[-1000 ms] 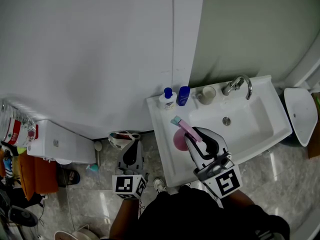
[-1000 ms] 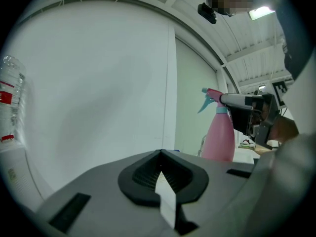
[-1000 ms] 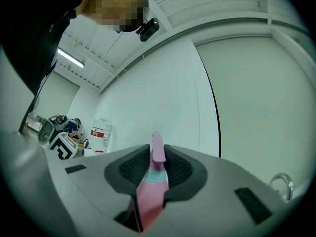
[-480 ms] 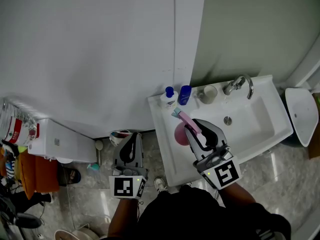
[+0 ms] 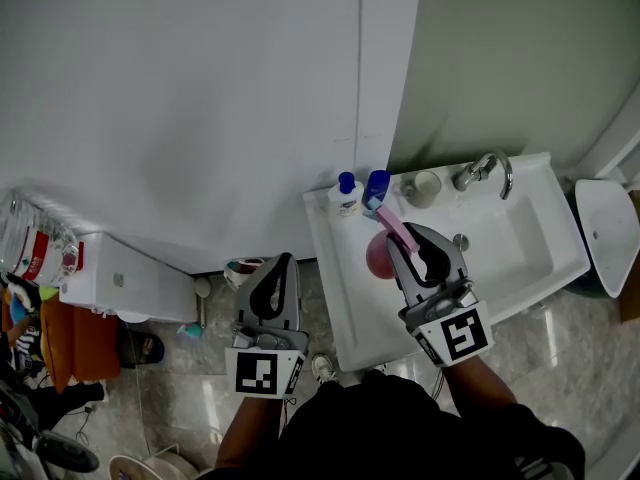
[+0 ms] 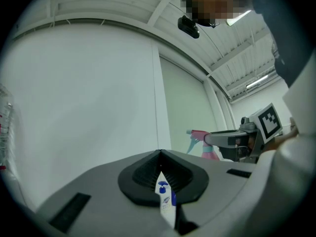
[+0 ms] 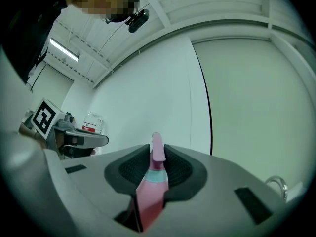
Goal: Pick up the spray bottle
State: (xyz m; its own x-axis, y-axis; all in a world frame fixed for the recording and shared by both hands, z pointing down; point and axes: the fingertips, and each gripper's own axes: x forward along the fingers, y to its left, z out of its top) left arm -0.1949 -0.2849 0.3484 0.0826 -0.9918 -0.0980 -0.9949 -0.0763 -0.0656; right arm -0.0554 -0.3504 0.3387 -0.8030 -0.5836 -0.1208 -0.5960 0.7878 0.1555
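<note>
1. Grey left gripper (image 5: 279, 265) is hovering over the floor, left of the sink (image 5: 335, 268). Its jaws are closing to a thin slit and gripping nothing.
2. White pump bottle (image 5: 346, 196) and blue bottle (image 5: 376, 185) are standing side by side on the sink's far rim.
3. Pink spray bottle (image 5: 378, 256) is hanging above the sink's left part. Its long axis is running roughly upright, body down, with the teal-tipped nozzle pointing far, toward the wall.
4. Right gripper (image 5: 410, 240) is clamping the spray bottle's neck, jaws narrow around it.
</note>
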